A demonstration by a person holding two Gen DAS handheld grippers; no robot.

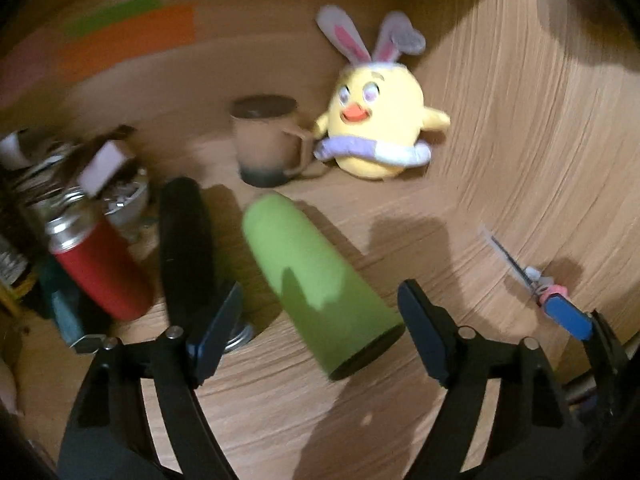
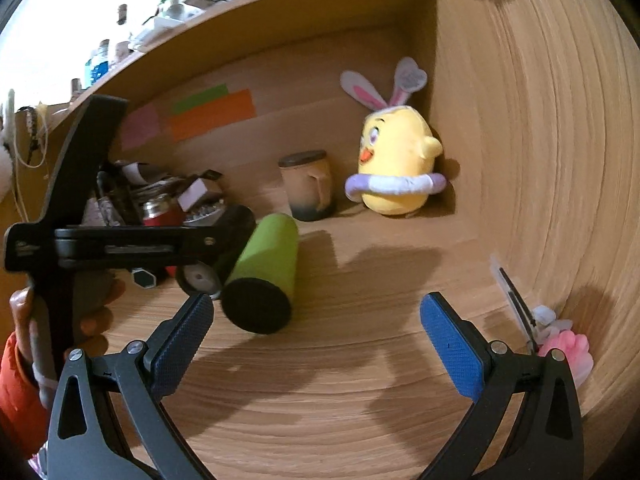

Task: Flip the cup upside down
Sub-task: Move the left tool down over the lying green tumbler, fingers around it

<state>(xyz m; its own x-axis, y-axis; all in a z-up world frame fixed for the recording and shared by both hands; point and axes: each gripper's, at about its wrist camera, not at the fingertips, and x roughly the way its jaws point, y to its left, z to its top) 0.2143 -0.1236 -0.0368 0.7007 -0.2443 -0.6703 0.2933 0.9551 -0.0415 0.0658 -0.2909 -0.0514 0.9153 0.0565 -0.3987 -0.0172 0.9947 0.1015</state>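
A green cup (image 1: 316,280) lies on its side on the wooden desk, its dark end toward me. My left gripper (image 1: 320,320) is open, its fingers standing either side of the cup's near end without touching it. In the right wrist view the green cup (image 2: 266,264) lies left of centre with its dark round end (image 2: 256,306) facing the camera. My right gripper (image 2: 316,336) is open and empty, just short of the cup. The left gripper's body (image 2: 100,240) shows at the left, held by a hand.
A brown mug (image 1: 266,140) stands upright at the back beside a yellow plush chick (image 1: 380,120). A red flask (image 1: 96,264) and a black cylinder (image 1: 186,248) lie left among clutter. A small utility knife (image 1: 536,284) lies by the wooden right wall (image 1: 520,120).
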